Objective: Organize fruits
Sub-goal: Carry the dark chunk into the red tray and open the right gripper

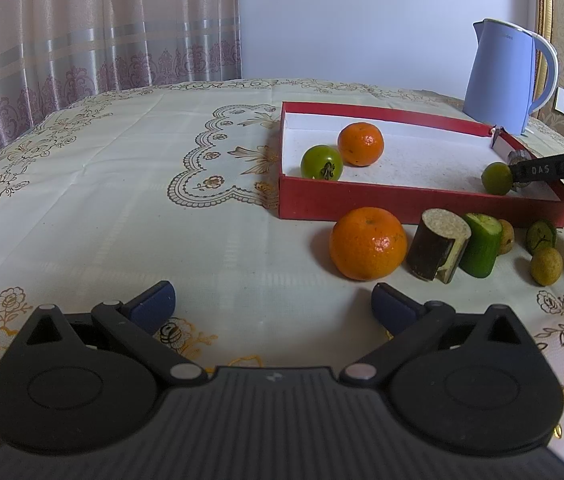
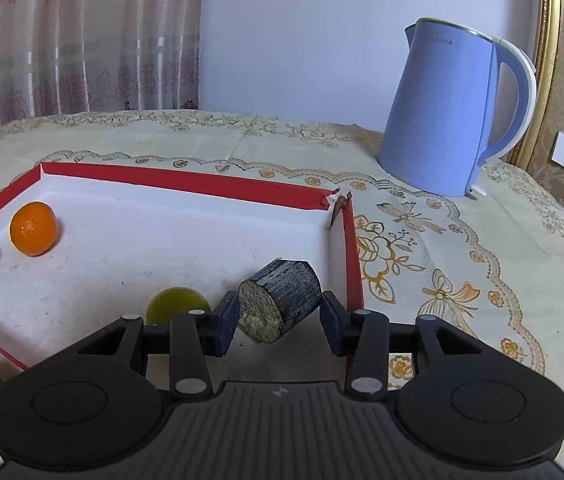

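Note:
A red box with a white floor holds an orange, a green tomato and a small green fruit. In front of it lie a big orange, a dark sugarcane piece, a cucumber piece and small green fruits. My left gripper is open and empty, short of the big orange. My right gripper reaches into the box's right corner, its jaws around a second sugarcane piece, with a gap showing at the right pad. A green fruit lies just left.
A blue kettle stands behind the box at the back right, also in the right wrist view. The table carries a cream patterned cloth. Curtains hang at the back left, with a gold frame at the right.

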Demonstrator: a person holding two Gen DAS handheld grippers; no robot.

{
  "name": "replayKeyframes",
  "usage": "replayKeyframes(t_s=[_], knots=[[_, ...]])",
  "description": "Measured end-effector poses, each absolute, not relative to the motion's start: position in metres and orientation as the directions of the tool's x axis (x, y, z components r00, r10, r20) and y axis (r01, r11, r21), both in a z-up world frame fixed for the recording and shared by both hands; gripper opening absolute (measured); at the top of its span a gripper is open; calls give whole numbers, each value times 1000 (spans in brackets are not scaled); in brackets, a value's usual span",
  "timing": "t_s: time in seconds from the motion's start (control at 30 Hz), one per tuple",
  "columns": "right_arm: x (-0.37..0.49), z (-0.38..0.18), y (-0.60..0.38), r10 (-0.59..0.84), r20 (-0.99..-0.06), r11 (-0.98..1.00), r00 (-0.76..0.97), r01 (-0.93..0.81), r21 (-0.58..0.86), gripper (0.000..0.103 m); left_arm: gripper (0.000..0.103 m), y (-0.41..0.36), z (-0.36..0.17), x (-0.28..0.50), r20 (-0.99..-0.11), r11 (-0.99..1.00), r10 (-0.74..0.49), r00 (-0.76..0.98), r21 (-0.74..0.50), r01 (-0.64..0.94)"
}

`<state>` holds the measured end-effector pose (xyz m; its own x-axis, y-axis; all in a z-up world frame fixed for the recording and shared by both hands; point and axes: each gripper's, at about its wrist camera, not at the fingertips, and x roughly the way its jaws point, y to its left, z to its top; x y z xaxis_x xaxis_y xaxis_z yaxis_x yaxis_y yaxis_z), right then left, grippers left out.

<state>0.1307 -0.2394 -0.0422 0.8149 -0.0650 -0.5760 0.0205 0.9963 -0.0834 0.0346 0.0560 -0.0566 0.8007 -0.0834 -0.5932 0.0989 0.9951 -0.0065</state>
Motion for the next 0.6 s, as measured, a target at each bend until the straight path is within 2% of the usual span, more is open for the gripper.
replayKeyframes(t_s=[0.13,0.2,0.43,0.5,0.6], knots=[[127,-39,-243,-50,-571,998,820,27,-50,45,103,56,-57,35,-593,995,-83,801,-6,99],[118,-33,-246,-52,-549,999,834,41,-32,50,103,56,-57,35,-593,995,-83,801,-6,99],[56,-11,-249,-5,-476,1000,879,1,-9,50,103,56,-57,35,-593,995,-83,801,-6,99],[35,-11,-249,-3,-460,1000,888,0,-6,61,103,56,-57,35,-593,995,-83,801,-5,99],[15,-18,-248,13,-470,1000,882,-11,8,62,103,56,-57,35,-594,995,-83,801,-5,99]])
